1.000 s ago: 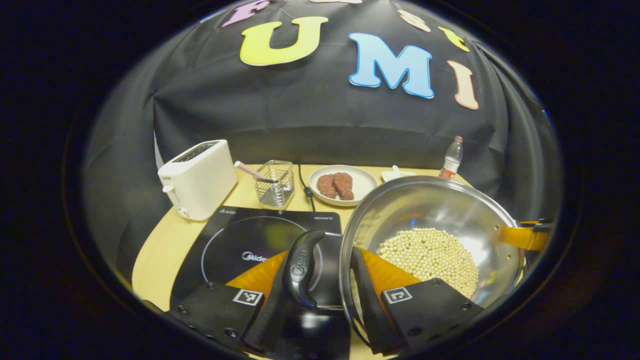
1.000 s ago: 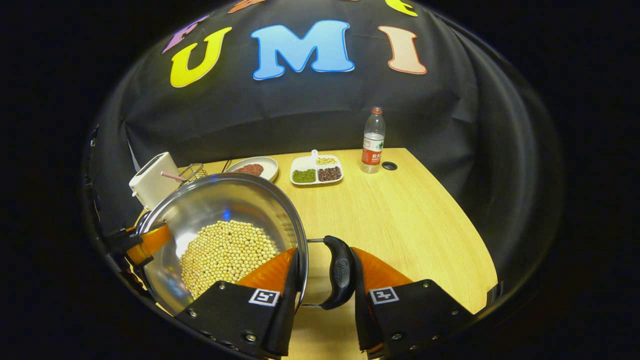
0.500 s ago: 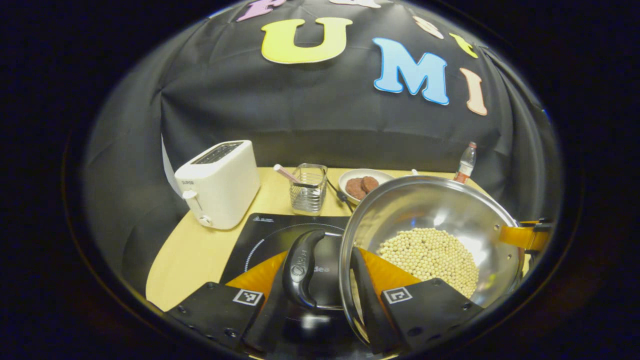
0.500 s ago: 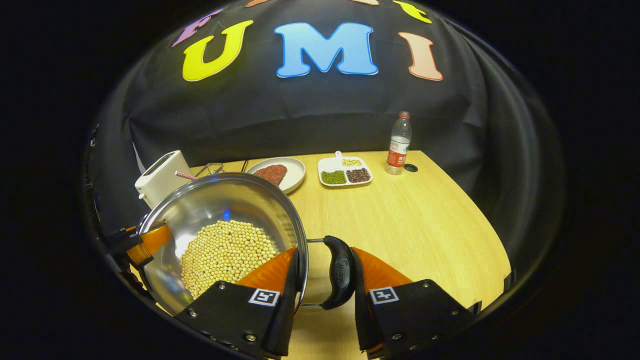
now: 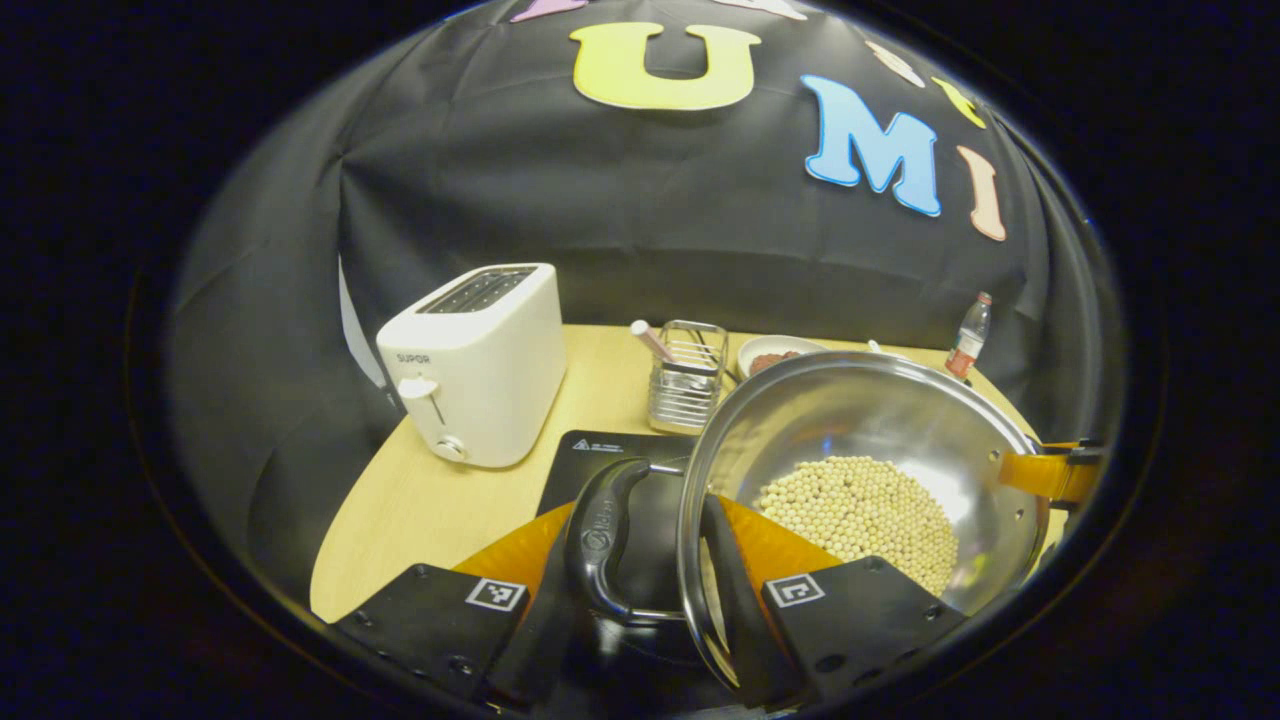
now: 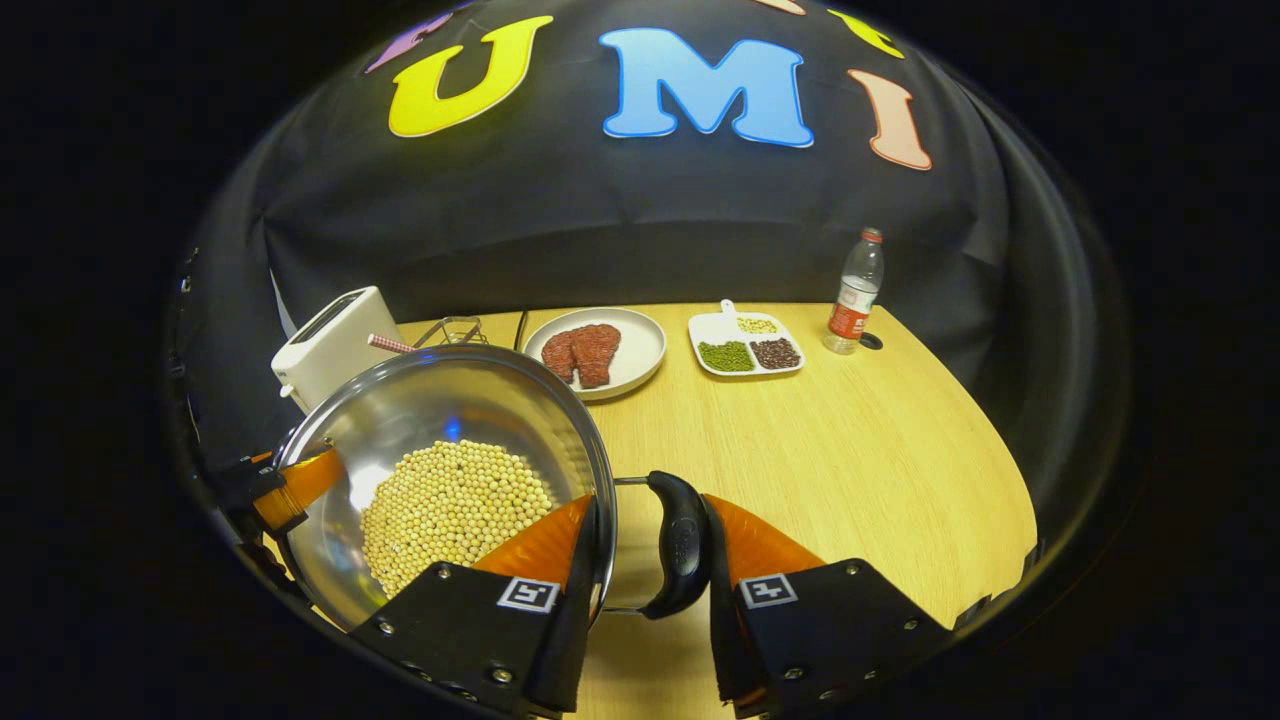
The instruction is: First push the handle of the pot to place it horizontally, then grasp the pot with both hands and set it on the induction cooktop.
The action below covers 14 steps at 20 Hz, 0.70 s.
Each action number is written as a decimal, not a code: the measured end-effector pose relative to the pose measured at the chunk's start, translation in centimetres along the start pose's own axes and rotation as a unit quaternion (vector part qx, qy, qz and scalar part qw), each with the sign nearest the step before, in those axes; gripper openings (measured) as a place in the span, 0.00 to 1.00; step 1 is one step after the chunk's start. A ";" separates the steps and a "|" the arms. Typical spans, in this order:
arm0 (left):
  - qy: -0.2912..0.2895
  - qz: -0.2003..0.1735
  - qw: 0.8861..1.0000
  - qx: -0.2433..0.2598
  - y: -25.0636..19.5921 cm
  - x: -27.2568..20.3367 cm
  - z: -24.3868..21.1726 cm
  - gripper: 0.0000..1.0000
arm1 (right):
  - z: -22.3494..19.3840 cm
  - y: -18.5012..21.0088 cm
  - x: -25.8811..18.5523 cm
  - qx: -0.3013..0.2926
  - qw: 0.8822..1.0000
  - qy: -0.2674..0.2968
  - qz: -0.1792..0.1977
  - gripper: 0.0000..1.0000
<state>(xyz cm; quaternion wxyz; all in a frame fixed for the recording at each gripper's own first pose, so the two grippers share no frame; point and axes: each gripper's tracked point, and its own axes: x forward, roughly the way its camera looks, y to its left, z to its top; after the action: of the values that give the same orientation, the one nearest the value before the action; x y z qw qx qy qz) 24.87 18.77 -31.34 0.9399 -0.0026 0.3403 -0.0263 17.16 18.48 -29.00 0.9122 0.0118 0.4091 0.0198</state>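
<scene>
A steel pot (image 5: 860, 430) holding pale soybeans (image 5: 860, 505) hangs between both grippers. My left gripper (image 5: 640, 520) is shut on the pot's black left handle (image 5: 600, 535), one finger outside the handle and the other inside the rim. The black induction cooktop (image 5: 610, 450) lies just beneath that handle, mostly hidden by the pot. In the right gripper view the pot (image 6: 440, 420) sits at the left, and my right gripper (image 6: 650, 510) is shut on its right handle (image 6: 682, 545) the same way. The opposite gripper shows at the pot's far rim in each view.
A white toaster (image 5: 480, 370) stands at the table's left, close to the cooktop. A wire basket (image 5: 685, 385) stands behind the cooktop. Farther back are a plate of meat (image 6: 598, 350), a divided dish of beans (image 6: 750, 350) and a water bottle (image 6: 852, 295). Bare wooden table (image 6: 830, 460) spreads to the right.
Both grippers have carried the pot leftward toward the toaster. The cooktop has slid under the pot, and the toaster and basket now look nearer. Both grips are unchanged.
</scene>
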 end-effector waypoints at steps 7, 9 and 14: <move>0.013 0.015 1.000 -0.005 4.6 1.6 -0.7 0.69 | -0.3 4.2 2.2 -0.010 1.000 0.019 0.012 0.51; 0.015 0.020 1.000 -0.005 5.8 2.0 -0.8 0.69 | -0.2 5.0 2.6 -0.014 1.000 0.023 0.016 0.51; 0.022 0.022 0.999 -0.011 7.4 2.9 -1.2 0.72 | -0.1 6.8 3.5 -0.019 0.999 0.031 0.018 0.51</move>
<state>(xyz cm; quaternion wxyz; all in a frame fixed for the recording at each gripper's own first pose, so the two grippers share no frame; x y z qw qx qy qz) 26.69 26.01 -34.31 0.9326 -0.0053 0.3608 -0.0017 19.21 25.42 -31.44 0.8986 0.0012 0.4364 0.0445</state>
